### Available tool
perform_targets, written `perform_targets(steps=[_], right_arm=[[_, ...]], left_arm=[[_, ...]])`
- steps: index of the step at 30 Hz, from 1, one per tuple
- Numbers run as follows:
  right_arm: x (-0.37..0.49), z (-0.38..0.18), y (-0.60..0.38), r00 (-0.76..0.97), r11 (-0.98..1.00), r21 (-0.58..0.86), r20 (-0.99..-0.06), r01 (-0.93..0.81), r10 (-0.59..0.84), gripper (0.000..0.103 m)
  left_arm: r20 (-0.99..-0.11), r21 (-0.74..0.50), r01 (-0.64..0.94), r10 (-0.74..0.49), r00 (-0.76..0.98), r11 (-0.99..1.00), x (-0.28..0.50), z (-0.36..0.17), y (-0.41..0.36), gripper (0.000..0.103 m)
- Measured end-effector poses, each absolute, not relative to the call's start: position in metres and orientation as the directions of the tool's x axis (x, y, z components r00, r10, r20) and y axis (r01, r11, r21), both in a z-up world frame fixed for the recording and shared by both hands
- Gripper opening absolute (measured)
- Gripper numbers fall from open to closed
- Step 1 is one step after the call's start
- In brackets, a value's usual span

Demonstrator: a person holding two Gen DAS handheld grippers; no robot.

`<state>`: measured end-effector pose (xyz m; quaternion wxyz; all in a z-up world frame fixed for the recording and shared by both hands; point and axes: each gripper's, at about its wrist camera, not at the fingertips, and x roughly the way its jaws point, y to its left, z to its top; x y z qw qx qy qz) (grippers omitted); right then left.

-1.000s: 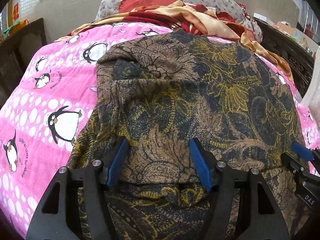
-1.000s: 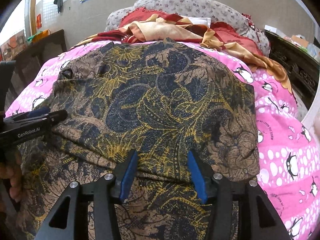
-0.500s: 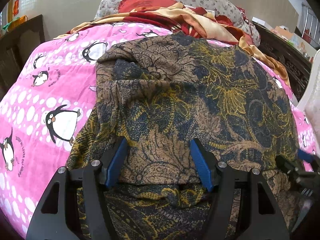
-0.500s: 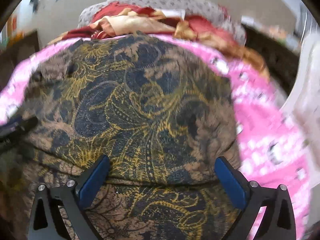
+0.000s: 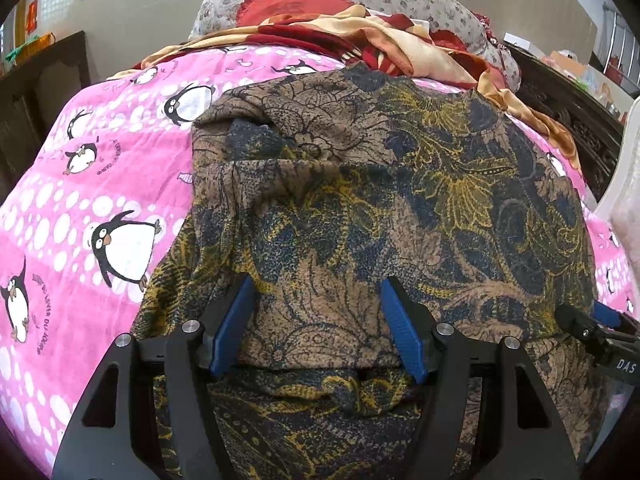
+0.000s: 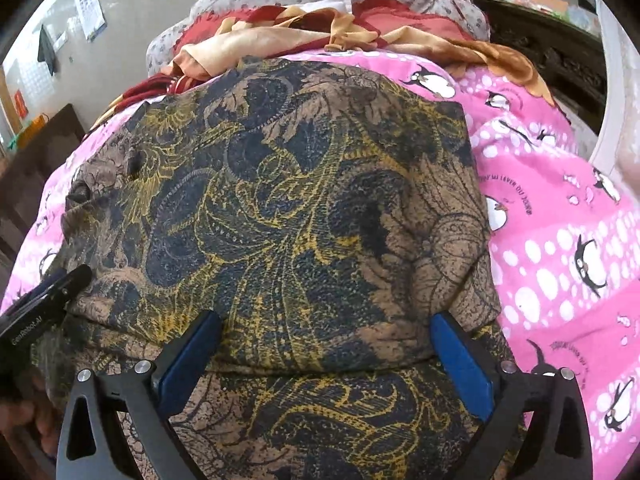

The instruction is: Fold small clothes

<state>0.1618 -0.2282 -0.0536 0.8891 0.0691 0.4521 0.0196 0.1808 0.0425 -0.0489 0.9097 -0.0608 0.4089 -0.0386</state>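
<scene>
Pointing steeply down over the near folded edge of the brown patterned garment (image 5: pixel 400 184), which lies on the pink penguin blanket (image 5: pixel 100 168), both grippers hover side by side. Right gripper (image 6: pixel 324 356) has just spread fully wide, gripping nothing; left gripper (image 5: pixel 316 328) stands partly open, cloth between its pads, unpinched.

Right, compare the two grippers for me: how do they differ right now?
The left gripper has its jaws partly open; the right gripper has them spread much wider, having just been opening. The left sits at the garment's rumpled side, the right at its smoother side. Both point down at the near fold, blue pads straddling cloth, neither pinching it.
</scene>
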Motion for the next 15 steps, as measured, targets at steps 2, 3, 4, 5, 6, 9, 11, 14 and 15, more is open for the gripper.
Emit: perform_targets(steps=[2, 3, 4, 5, 6, 9, 11, 14, 15], right_arm=[[0.1609, -0.0539, -0.2307, 0.594, 0.987, 0.157, -0.797, 0.028, 0.11, 0.103], [0.1601, -0.0542, -0.2313, 0.593, 0.988, 0.152, -0.798, 0.029, 0.105, 0.103], [0.1603, -0.0544, -0.2305, 0.592, 0.99, 0.141, -0.8, 0.029, 0.097, 0.103], [0.1605, -0.0546, -0.2302, 0.591, 0.99, 0.136, -0.801, 0.029, 0.093, 0.103], [0.1615, -0.0545, -0.2285, 0.591, 0.99, 0.137, -0.801, 0.029, 0.093, 0.103], [0.1618, -0.0539, -0.228, 0.592, 0.989, 0.142, -0.8, 0.029, 0.098, 0.103], [0.1615, -0.054, -0.2286, 0.591, 0.99, 0.14, -0.801, 0.029, 0.096, 0.103], [0.1617, -0.0538, -0.2271, 0.591, 0.99, 0.141, -0.801, 0.029, 0.097, 0.103], [0.1617, -0.054, -0.2283, 0.591, 0.99, 0.14, -0.801, 0.029, 0.096, 0.103]], left_arm=[[-0.739, -0.14, 0.02, -0.118, 0.663, 0.99, 0.1808, -0.0492, 0.0409, 0.066], [-0.74, -0.134, 0.019, -0.113, 0.663, 0.991, 0.1808, -0.0493, 0.0399, 0.066], [-0.741, -0.13, 0.019, -0.11, 0.663, 0.991, 0.181, -0.0494, 0.0391, 0.066], [-0.74, -0.131, 0.019, -0.111, 0.663, 0.991, 0.1811, -0.0493, 0.0393, 0.066], [-0.74, -0.135, 0.02, -0.114, 0.663, 0.991, 0.1814, -0.0493, 0.0396, 0.066], [-0.74, -0.133, 0.02, -0.112, 0.663, 0.991, 0.1816, -0.0495, 0.0402, 0.066], [-0.74, -0.132, 0.019, -0.111, 0.663, 0.991, 0.1815, -0.0495, 0.041, 0.066], [-0.741, -0.129, 0.02, -0.11, 0.663, 0.991, 0.1814, -0.0495, 0.0407, 0.066], [-0.741, -0.13, 0.02, -0.11, 0.663, 0.991, 0.1818, -0.0494, 0.0411, 0.066]])
